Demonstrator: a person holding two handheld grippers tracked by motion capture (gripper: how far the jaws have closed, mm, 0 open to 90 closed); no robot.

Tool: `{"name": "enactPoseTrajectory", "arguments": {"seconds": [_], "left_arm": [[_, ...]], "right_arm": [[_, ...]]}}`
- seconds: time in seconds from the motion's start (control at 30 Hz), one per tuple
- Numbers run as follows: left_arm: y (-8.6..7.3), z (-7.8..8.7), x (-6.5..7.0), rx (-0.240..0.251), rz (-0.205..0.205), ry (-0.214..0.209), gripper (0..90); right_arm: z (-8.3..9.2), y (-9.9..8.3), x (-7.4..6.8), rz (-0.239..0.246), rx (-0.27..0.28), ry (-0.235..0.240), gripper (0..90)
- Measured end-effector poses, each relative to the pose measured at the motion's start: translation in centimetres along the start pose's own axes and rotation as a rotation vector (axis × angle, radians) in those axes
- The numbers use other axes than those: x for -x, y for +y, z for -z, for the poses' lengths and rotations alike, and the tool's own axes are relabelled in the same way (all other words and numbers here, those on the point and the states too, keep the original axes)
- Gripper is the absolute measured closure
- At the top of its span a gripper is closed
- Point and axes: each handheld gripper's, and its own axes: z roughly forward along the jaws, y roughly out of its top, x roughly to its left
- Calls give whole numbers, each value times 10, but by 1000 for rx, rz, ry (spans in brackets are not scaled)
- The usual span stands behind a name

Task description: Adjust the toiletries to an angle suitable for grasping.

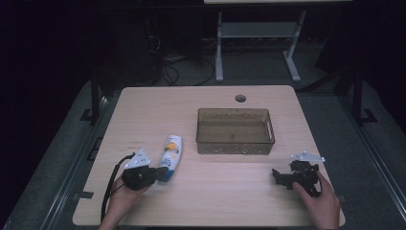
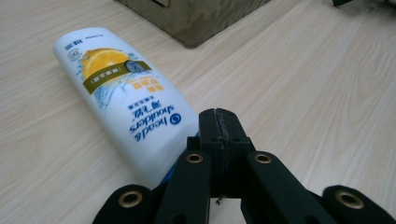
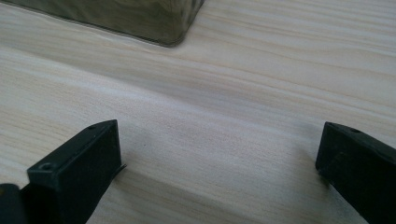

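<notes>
A white shampoo bottle (image 1: 170,150) with an orange-and-blue label lies flat on the wooden table, left of the middle. In the left gripper view the bottle (image 2: 121,93) lies just left of my jaws, its blue cap end nearest me. My left gripper (image 2: 219,116) is shut, its two pads pressed together with nothing between them. In the high view the left gripper (image 1: 160,171) touches or nearly touches the bottle's near end. My right gripper (image 1: 282,178) rests at the table's front right. In its own view the right gripper (image 3: 219,154) stands open over bare wood.
A translucent brown bin (image 1: 234,143) sits right of centre on the table (image 1: 215,201); a corner of the bin (image 2: 196,18) shows beyond the bottle, and the bin (image 3: 140,18) lies ahead of the right jaws. A cable hole (image 1: 240,98) marks the far edge.
</notes>
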Motion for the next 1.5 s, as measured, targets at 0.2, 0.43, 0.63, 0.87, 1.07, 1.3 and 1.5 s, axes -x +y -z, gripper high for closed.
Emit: {"name": "enactPoseTrajectory", "arguments": {"seconds": [0.2, 0.43, 0.63, 0.87, 1.07, 1.3, 1.5], "left_arm": [[3, -15, 1, -13, 4, -16, 894], [1, -29, 2, -53, -11, -14, 892], [-2, -31, 3, -90, -29, 8, 891], [-6, -26, -1, -91, -12, 24, 887], [-10, -18, -9, -94, 2, 54, 887], [-15, -8, -21, -105, 11, 109, 886], [-19, -1, -29, -103, 29, 134, 887]], "right_arm": [[0, 0, 0, 0, 0, 0, 0], [0, 0, 0, 0, 0, 0, 0], [0, 0, 0, 0, 0, 0, 0], [0, 0, 0, 0, 0, 0, 0], [0, 0, 0, 1, 0, 0, 0], [0, 0, 0, 0, 0, 0, 0], [0, 0, 0, 1, 0, 0, 0]]}}
